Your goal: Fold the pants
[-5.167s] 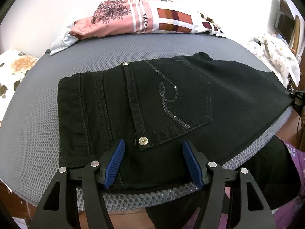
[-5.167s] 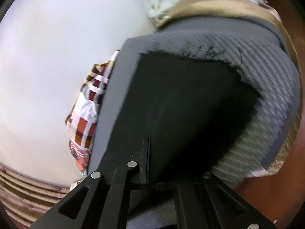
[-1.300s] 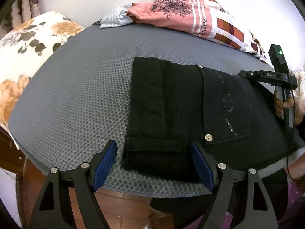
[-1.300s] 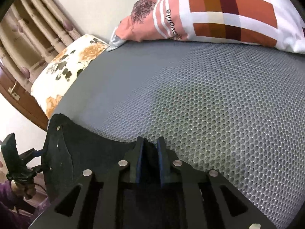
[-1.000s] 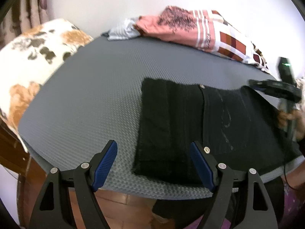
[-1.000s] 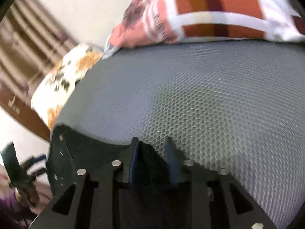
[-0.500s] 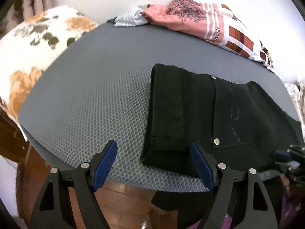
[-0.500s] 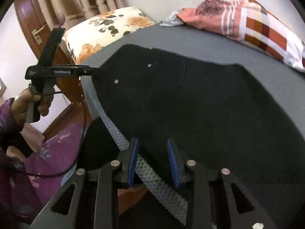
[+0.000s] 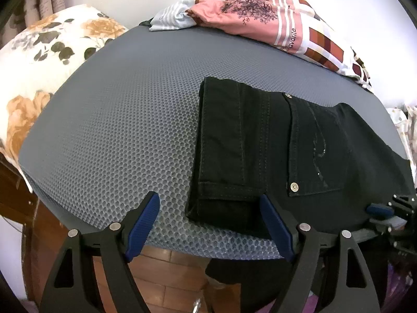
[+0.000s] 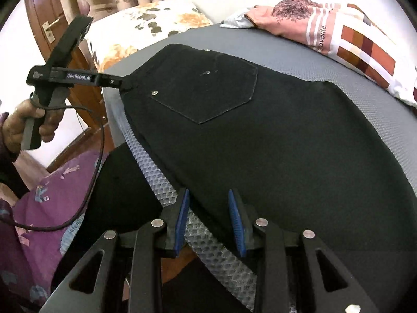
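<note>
Black pants [image 9: 273,151] lie on the grey mesh bed [image 9: 117,130], back pocket up, with a leg hanging over the near edge. My left gripper [image 9: 211,224] is open, its blue pads either side of the pants' waistband corner at the bed's edge, holding nothing. My right gripper [image 10: 209,221] is open and empty at the bed's near edge, over the pants' lower edge [image 10: 260,135]. It shows at the right of the left wrist view [image 9: 378,210]. The left gripper shows in the right wrist view [image 10: 125,84] at the waistband corner.
A floral pillow [image 9: 39,60] lies at the left of the bed. A pink and checked pile of clothes [image 9: 273,26] lies at the back. A brown brick floor [image 9: 161,274] is below the near edge. Purple patterned cloth [image 10: 39,208] is beside the bed.
My right gripper has let go of the pants fabric, opened, and swung back to the bed's near edge. My left gripper stayed open and moved a little left along the waistband.
</note>
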`<action>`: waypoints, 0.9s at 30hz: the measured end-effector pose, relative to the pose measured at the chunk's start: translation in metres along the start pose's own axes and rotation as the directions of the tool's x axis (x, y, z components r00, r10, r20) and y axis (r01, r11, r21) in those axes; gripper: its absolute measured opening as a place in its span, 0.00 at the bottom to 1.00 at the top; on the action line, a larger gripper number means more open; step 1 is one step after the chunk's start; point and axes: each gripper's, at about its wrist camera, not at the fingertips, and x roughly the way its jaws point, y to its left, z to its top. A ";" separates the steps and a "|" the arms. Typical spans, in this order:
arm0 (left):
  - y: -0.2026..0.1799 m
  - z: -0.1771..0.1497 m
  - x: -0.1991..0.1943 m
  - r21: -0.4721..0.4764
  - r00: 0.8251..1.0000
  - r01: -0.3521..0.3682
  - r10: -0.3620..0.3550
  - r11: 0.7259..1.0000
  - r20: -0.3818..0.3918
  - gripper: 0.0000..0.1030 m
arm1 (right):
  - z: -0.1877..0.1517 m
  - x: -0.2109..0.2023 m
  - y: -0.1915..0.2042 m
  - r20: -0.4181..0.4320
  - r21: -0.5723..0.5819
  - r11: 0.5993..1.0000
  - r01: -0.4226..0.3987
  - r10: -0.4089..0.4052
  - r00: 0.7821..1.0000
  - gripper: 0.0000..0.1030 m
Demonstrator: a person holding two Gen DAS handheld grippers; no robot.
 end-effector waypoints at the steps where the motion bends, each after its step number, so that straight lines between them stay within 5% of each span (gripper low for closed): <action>1: 0.001 0.000 0.000 -0.001 1.000 0.002 -0.002 1.000 -0.002 0.79 | 0.001 0.000 -0.002 -0.002 0.006 1.000 0.005 -0.005 1.000 0.14; 18: 0.008 0.001 0.002 -0.008 1.000 -0.021 0.021 1.000 -0.012 0.86 | 0.003 0.000 0.013 -0.017 -0.038 0.999 0.001 -0.002 1.000 0.08; 24: 0.021 0.002 0.001 -0.080 1.000 0.021 -0.022 0.997 -0.018 0.86 | 0.012 -0.024 -0.008 0.108 0.118 0.989 -0.090 0.077 0.991 0.11; 27: 0.026 0.002 0.001 -0.105 0.999 0.035 -0.036 0.994 -0.012 0.86 | 0.010 -0.038 -0.033 0.197 0.289 0.938 -0.191 0.137 0.971 0.16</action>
